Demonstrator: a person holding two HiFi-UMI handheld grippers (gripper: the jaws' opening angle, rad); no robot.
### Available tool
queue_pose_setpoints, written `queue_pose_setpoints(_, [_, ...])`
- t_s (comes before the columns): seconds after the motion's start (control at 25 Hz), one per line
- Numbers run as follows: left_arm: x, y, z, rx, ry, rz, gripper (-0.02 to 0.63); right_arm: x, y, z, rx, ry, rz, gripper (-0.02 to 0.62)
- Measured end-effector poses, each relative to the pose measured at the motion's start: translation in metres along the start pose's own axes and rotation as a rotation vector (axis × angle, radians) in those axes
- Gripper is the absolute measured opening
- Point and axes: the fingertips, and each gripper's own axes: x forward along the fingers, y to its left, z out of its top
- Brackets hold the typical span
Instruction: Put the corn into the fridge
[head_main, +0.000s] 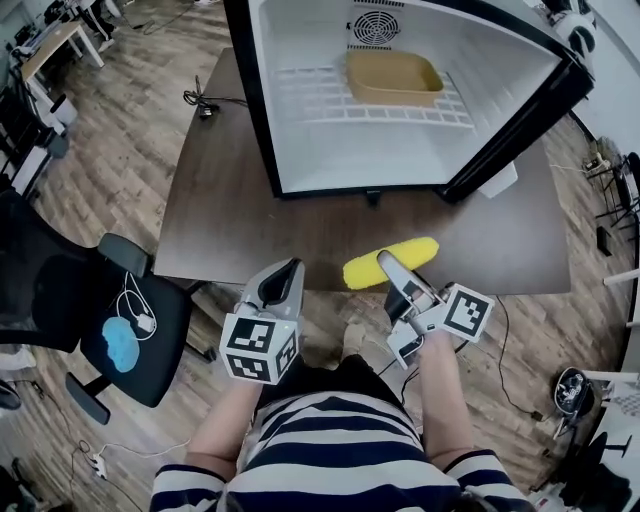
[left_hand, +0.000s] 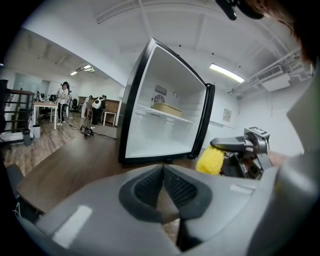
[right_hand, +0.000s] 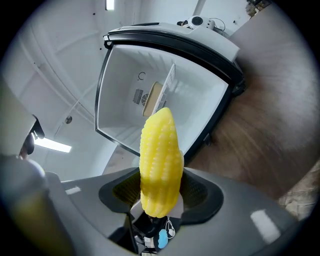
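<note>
A yellow corn cob (head_main: 412, 253) hangs over the front edge of the dark table (head_main: 230, 220), and my right gripper (head_main: 386, 263) is shut on its middle. In the right gripper view the corn (right_hand: 160, 160) stands between both pads and points at the open fridge (right_hand: 150, 100). The fridge (head_main: 380, 165) stands on the table with a white inside, a wire shelf and a tan tray (head_main: 392, 78) on that shelf. My left gripper (head_main: 289, 272) hovers left of the corn, its pads (left_hand: 150, 187) meeting at the tips with nothing between them. From there the corn (left_hand: 210, 161) shows at the right.
The fridge door (head_main: 535, 105) swings open to the right. A black cable (head_main: 200, 100) lies on the table's far left corner. A black office chair (head_main: 120, 320) stands left of the person on the wood floor. Desks and people are far off in the left gripper view.
</note>
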Motion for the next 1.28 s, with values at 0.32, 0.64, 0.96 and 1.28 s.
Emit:
queue_pose_setpoints(0.32, [0.035,0.000,0.017,-0.012,-0.054,0.087,0.000,0.025,-0.020,0.039,-0.014,0.049,0.040,0.224])
queue_pose_setpoints(0.64, [0.073,0.006,0.031,-0.017,-0.086,0.166,0.000,0.061,-0.048,0.082,-0.009,0.067,0.052,0.224])
queue_pose_setpoints(0.96, [0.098,0.014,0.033,0.002,-0.103,0.214,0.000,0.091,-0.084,0.125,-0.031,0.003,-0.015,0.224])
queue_pose_setpoints(1.28, [0.116,0.014,0.036,-0.014,-0.123,0.242,0.000,0.118,-0.100,0.157,-0.009,-0.069,-0.041,0.224])
